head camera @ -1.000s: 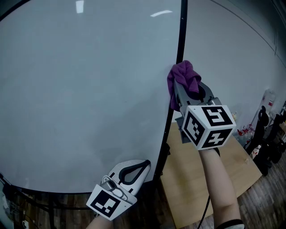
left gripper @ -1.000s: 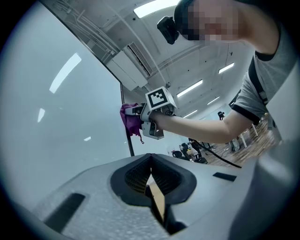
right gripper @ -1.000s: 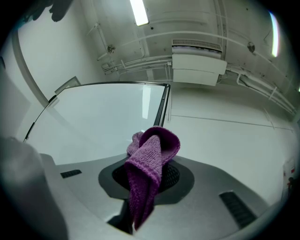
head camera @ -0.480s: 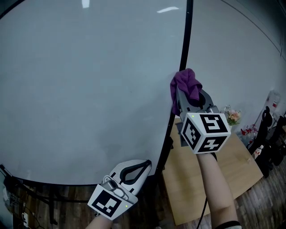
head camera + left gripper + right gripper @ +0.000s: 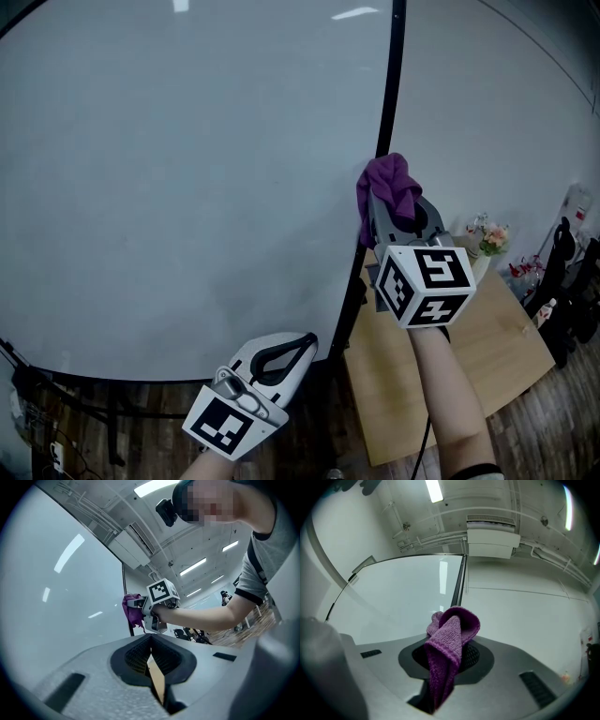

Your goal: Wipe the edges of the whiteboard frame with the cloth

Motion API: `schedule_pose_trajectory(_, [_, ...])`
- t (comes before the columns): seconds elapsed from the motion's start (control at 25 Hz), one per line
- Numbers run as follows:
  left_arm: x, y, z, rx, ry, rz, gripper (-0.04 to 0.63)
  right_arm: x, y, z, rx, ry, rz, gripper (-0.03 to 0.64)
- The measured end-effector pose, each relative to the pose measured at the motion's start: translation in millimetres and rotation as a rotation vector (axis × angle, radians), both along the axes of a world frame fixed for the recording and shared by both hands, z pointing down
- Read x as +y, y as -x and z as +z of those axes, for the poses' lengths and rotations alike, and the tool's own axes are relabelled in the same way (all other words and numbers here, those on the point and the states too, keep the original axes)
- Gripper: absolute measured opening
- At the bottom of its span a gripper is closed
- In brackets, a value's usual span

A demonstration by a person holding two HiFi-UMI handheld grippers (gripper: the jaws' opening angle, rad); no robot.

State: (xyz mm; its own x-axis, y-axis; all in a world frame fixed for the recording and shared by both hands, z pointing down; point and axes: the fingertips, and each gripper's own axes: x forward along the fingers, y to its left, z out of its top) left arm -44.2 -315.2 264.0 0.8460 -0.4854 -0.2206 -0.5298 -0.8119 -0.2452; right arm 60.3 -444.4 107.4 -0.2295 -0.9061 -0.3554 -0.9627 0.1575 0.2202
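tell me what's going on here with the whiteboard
A person holds a tool in each hand. The right tool is shut on a purple cloth and holds it against the black frame on the whiteboard's right edge, about halfway up. The left tool is shut with nothing in it and hangs low near the board's bottom corner, taking no part in the wiping.

One whiteboard (image 5: pixel 187 187); one cloth (image 5: pixel 392 178) at its three o'clock edge; two grippers, the left gripper (image 5: pixel 298 345) and right gripper (image 5: pixel 398 211); one wooden table (image 5: pixel 487 347) at five o'clock.
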Motion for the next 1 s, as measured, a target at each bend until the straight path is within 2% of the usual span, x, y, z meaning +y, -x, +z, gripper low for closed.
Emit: schedule_pose_trajectory(1.0, [12,-6,23,0.002,0.057,-0.026,0.017,-1,-4,79,-0.008,0.108,0.002,0.072])
